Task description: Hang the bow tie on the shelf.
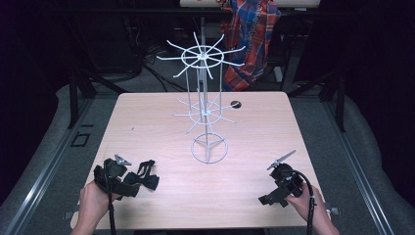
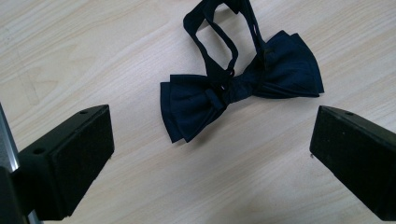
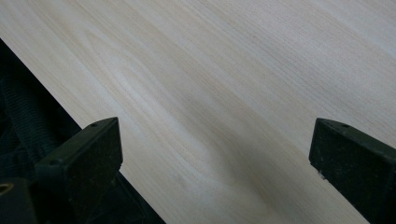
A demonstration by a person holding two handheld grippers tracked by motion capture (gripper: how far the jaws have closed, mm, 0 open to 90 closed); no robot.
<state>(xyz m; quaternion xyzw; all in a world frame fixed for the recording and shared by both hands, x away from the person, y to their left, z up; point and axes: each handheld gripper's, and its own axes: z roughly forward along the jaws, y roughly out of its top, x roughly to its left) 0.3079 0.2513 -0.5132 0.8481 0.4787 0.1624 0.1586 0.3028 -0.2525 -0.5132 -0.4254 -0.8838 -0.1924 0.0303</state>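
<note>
A dark navy bow tie (image 2: 243, 86) with its neck strap looped behind lies flat on the light wooden table (image 1: 254, 132), near the front left (image 1: 146, 177). My left gripper (image 2: 212, 156) hovers just short of it, jaws wide open and holding nothing; in the high view this left gripper (image 1: 126, 182) sits right beside the tie. My right gripper (image 3: 212, 161) is open over bare wood by the table's edge, at the front right (image 1: 275, 195). A white wire rack (image 1: 204, 110) with two tiers of spokes stands at the table's middle.
The rack's ring base (image 1: 209, 148) rests between the two grippers, farther back. A dark round hole (image 1: 235, 104) marks the tabletop behind the rack. A plaid cloth (image 1: 252, 39) hangs beyond the far edge. Grey floor and dark frames surround the table.
</note>
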